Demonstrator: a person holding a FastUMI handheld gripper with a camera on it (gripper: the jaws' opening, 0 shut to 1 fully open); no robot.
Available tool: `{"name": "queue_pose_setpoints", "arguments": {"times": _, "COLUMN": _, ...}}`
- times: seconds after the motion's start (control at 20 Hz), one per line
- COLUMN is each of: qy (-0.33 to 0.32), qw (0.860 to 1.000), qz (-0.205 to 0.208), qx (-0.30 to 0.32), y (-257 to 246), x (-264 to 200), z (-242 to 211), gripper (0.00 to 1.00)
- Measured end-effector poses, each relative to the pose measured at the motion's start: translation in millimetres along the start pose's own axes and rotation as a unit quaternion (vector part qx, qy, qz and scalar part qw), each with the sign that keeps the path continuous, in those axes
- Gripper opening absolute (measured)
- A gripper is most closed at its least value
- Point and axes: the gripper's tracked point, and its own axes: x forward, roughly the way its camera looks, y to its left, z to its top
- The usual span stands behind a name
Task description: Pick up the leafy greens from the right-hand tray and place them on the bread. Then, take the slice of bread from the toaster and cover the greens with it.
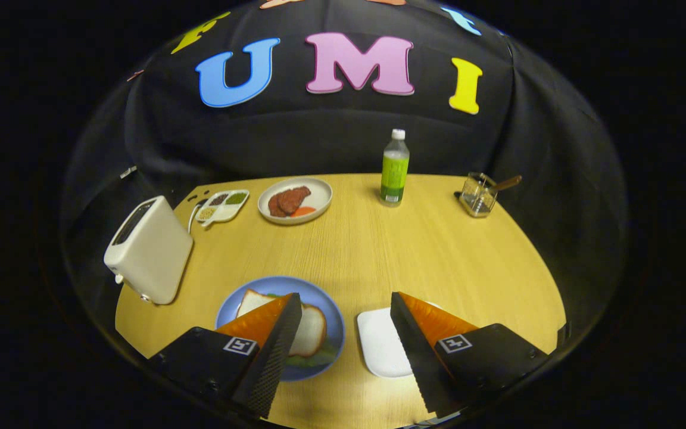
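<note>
At the far left of the desk [379, 250] I see the toaster [149, 250], a pale box standing near the desk's left rim, its slot facing up and looking dark; I cannot tell whether a slice sits in it. Just beyond it lies a small divided dish [222, 205] with dark, green and pale fillings in its compartments. Next to that, further along the back, is a round plate [319, 193] carrying brownish pieces of meat [288, 200] and something orange beside them.

Nearer to me, the blue plate [334, 316] sits just ahead of my left finger, which covers part of it. On that plate lies the bread [310, 330], and the leafy greens [313, 359] peek out from under its near edge and also behind it, so the greens are on the blue plate, touching the bread.

My gripper [346, 310] hangs above the desk with its fingers spread wide and nothing between them but bare desk. The right finger overlaps a white tray [379, 345], which lies just beside the blue plate; the part of it I can see is bare.

Further back, roughly ahead of the gap between the fingers, a green bottle [395, 170] with a white cap stands upright. To the right of it, near the back rim, is a small glass jar [477, 195] with a wooden handle sticking out of it.
</note>
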Motion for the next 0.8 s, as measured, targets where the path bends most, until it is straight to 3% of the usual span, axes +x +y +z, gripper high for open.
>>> {"name": "queue_pose_setpoints", "arguments": {"times": 0.35, "qy": -0.101, "qw": 0.995, "qz": 0.003, "qx": -0.011, "y": 7, "x": -55, "z": 102, "gripper": 0.96}}
{"name": "queue_pose_setpoints", "arguments": {"times": 0.8, "qy": -0.136, "qw": 0.99, "qz": 0.014, "qx": -0.025, "y": 34, "x": -80, "z": 137, "gripper": 0.98}}
